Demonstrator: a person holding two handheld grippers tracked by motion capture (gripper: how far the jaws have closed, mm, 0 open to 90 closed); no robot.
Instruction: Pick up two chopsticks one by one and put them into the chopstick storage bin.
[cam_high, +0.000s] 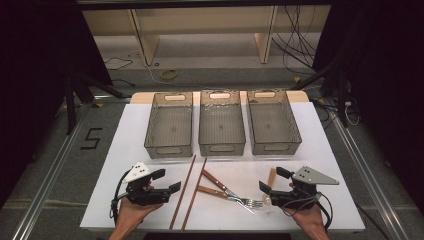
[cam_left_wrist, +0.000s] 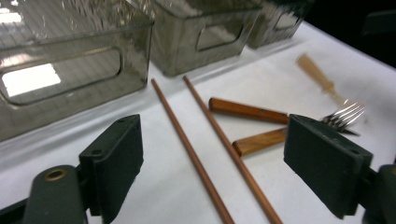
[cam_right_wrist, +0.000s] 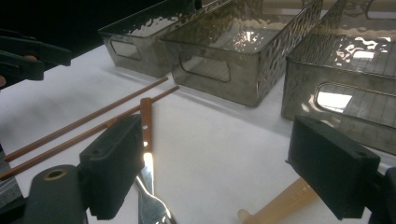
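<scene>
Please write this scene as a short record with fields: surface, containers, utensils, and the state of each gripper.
surface: white table top
containers: three clear grey bins in a row at the far side, all look empty
chopsticks: two brown chopsticks lying side by side, apart from the bins
forks: two wooden-handled forks, handles crossing
other utensil: pale-handled piece near the right gripper, type unclear
left gripper: open, holds nothing
right gripper: open, holds nothing
</scene>
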